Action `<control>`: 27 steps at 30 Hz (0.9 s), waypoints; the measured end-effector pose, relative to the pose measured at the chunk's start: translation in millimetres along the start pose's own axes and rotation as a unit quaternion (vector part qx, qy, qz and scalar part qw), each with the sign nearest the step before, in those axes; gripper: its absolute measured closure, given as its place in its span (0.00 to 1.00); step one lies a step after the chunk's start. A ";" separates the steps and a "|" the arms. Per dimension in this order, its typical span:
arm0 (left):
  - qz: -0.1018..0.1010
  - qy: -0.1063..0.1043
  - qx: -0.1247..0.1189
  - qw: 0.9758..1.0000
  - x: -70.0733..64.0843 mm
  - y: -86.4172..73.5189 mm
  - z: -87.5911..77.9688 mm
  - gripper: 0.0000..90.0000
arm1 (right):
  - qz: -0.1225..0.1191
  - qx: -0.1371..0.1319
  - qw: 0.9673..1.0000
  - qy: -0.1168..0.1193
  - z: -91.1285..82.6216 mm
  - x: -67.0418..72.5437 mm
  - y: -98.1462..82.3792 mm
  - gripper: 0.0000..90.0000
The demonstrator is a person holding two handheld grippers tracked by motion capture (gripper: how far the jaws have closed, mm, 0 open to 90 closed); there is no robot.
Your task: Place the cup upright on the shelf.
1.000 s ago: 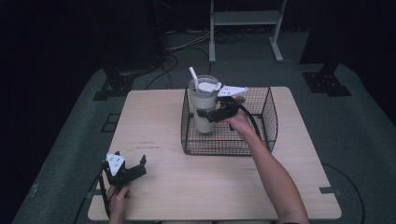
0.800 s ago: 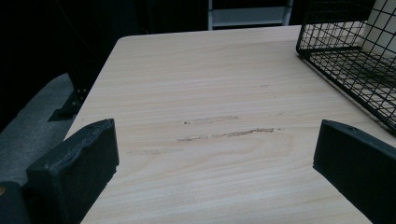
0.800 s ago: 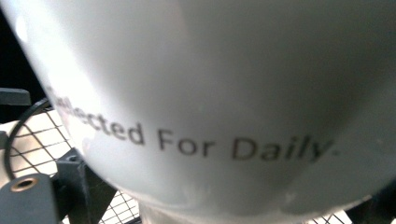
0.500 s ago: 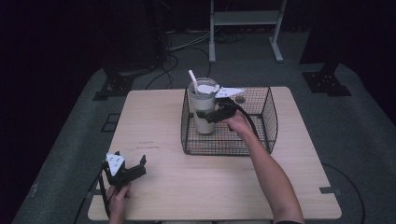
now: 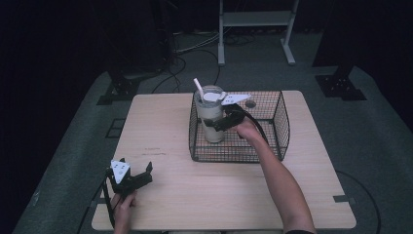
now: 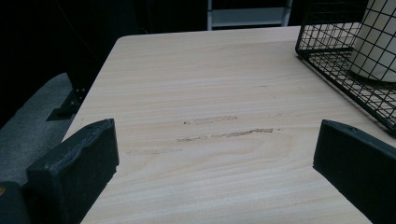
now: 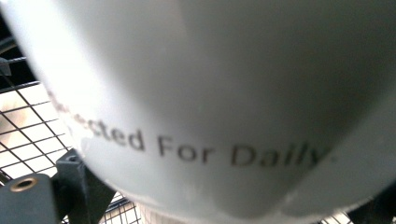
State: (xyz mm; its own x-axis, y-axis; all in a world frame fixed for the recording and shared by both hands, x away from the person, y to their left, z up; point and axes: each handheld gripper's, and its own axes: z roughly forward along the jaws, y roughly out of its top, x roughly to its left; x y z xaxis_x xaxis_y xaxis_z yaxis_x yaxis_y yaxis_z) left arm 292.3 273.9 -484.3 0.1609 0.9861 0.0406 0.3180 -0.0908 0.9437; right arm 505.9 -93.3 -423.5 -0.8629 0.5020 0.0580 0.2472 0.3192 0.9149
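A tall cream cup (image 5: 210, 105) with a lid and a white straw stands upright in the left part of a black wire basket (image 5: 272, 146). My right gripper (image 5: 216, 123) reaches in from the right and is shut on the cup's side. In the right gripper view the cup's wall (image 7: 224, 84) is very close, with grey print that reads "For Daily". One of its black fingers (image 7: 77, 184) shows at the lower left against the cup. My left gripper (image 5: 145, 176) rests near the table's front left, open, with bare wood between its jaws (image 6: 215, 172).
The basket's near corner (image 6: 345, 65) and the cup (image 6: 378, 42) lie to the upper right in the left gripper view. The wooden table (image 5: 160, 122) has faint scuff marks (image 6: 224, 133). Cables and a metal stand (image 5: 253, 19) are on the floor beyond.
The right gripper has carried the cup slightly lower into the basket. The left gripper has stayed where it was.
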 end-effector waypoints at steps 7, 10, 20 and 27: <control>0.003 0.000 0.000 1.000 -0.5 -0.1 0.0 0.00 | -0.009 -0.002 1.000 0.000 0.6 0.6 -3.6 0.08; 0.003 0.000 0.000 1.000 -0.7 -0.1 0.1 0.00 | -0.013 0.001 1.000 0.000 -0.9 -0.3 -4.0 0.08; 0.005 0.002 0.000 1.000 -1.0 -0.1 0.2 0.00 | -0.017 0.003 1.000 0.001 -3.4 -1.2 -4.9 0.08; 0.005 0.002 0.000 1.000 -1.1 -0.1 0.3 0.00 | -0.015 0.003 1.000 0.000 -4.0 -2.1 -4.9 0.08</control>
State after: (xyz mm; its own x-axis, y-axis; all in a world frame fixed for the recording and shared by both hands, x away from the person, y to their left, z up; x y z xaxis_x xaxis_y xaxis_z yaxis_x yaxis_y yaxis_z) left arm 292.3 272.9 -484.6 0.1609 0.9856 0.0518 0.3169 -0.1013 0.9431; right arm 504.7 -99.2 -426.5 -0.8696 0.4928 0.0305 0.2241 0.3389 0.9137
